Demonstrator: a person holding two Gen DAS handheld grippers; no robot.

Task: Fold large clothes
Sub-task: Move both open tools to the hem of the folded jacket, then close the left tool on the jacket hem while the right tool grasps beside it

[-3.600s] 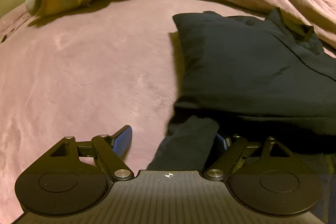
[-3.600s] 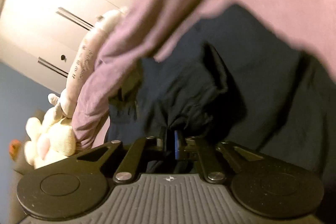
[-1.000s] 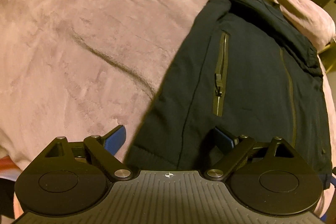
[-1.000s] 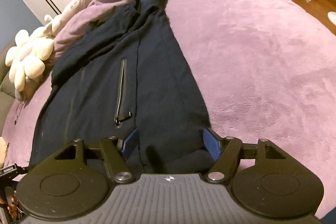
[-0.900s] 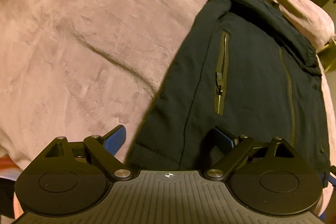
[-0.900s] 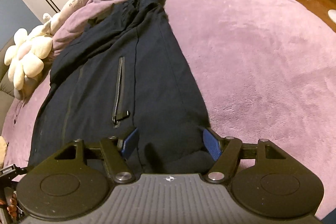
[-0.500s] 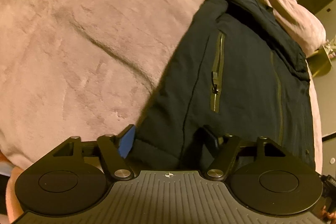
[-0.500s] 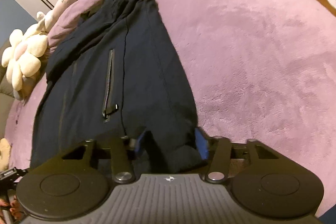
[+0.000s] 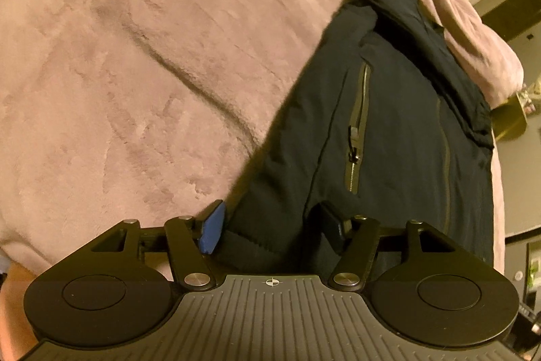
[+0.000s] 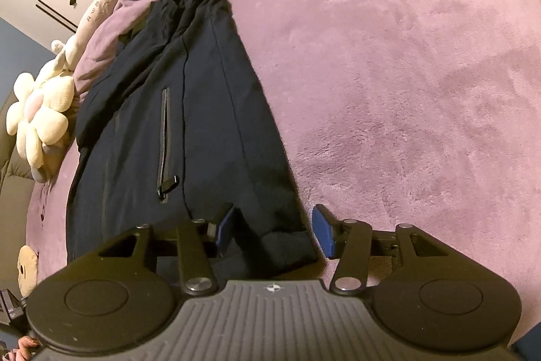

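Navy jacket (image 9: 389,131) flat on plush blanket (image 9: 135,56), hem corners between both finger pairs. Left gripper (image 9: 270,222) pinching hem; right gripper (image 10: 275,232) just reopened, pads clear of cloth. Flower plushie (image 10: 37,120) far ahead-left.

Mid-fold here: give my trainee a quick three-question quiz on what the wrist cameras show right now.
1. True or false: the dark jacket is already folded into a small square on the purple blanket.
2. In the right wrist view, what lies past the jacket's left edge? A: a flower-shaped plush. B: a laptop. C: a shoe.
3. In the right wrist view, is the pull tab of the pocket zipper near its hem end or its collar end?

Key: 1 false, it lies stretched out long; 2 A; 3 the hem end.
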